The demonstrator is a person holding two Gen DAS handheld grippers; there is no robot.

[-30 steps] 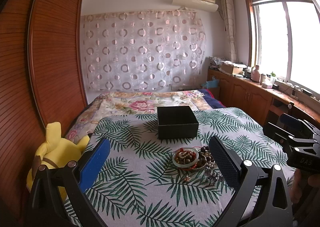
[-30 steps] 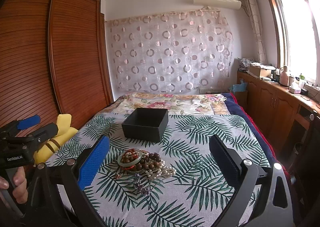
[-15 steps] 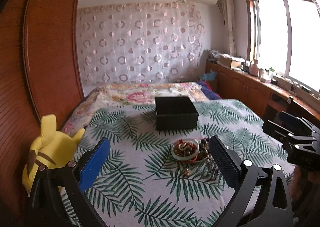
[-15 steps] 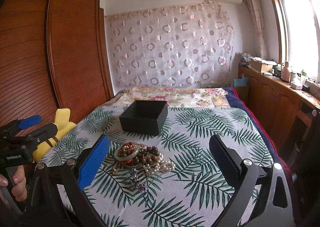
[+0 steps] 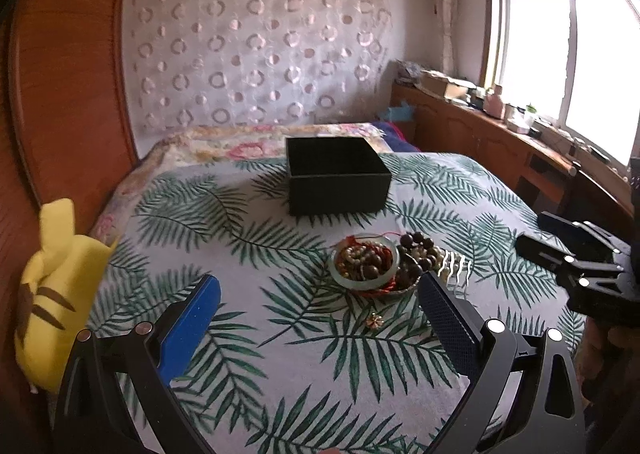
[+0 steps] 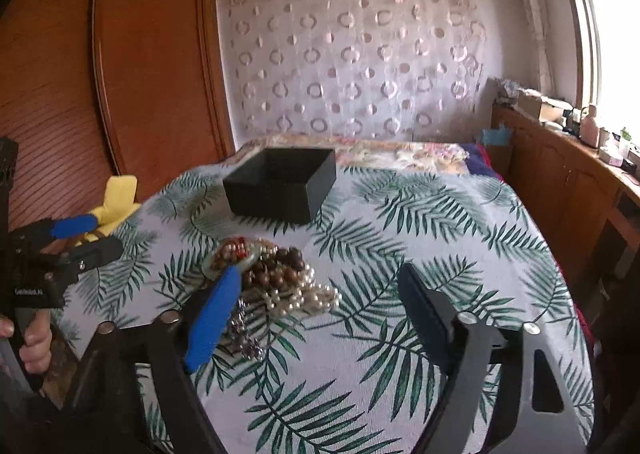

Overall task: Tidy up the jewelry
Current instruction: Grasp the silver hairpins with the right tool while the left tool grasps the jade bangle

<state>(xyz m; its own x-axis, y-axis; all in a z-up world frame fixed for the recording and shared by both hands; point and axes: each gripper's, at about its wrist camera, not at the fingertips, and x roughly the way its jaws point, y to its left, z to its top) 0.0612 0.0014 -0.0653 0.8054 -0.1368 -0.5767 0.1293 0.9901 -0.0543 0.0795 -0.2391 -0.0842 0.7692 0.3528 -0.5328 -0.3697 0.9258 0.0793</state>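
A heap of jewelry (image 5: 372,264) lies on the palm-leaf bedspread: a pale bangle ringing small beads, dark wooden beads (image 5: 416,250), pearls and a small gold piece (image 5: 375,321). An open-topped black box (image 5: 338,185) stands behind it. My left gripper (image 5: 318,314) is open just short of the heap, nothing between its fingers. My right gripper (image 6: 320,310) hovers over the heap (image 6: 276,274) from the other side. Its jaws are closing, with the blue finger (image 6: 216,314) in front of the beads and no pad pressing on anything. The box (image 6: 280,185) sits beyond.
A yellow plush toy (image 5: 52,282) lies at the bed's left edge by the wooden wardrobe (image 6: 132,85). A wooden counter (image 5: 500,141) with clutter runs under the window on the right. A hand (image 6: 34,342) holds the left gripper (image 6: 60,250).
Both grippers have sunk and tilted down toward the jewelry heap, which now looks larger and nearer. The right gripper's fingers have drawn closer together.
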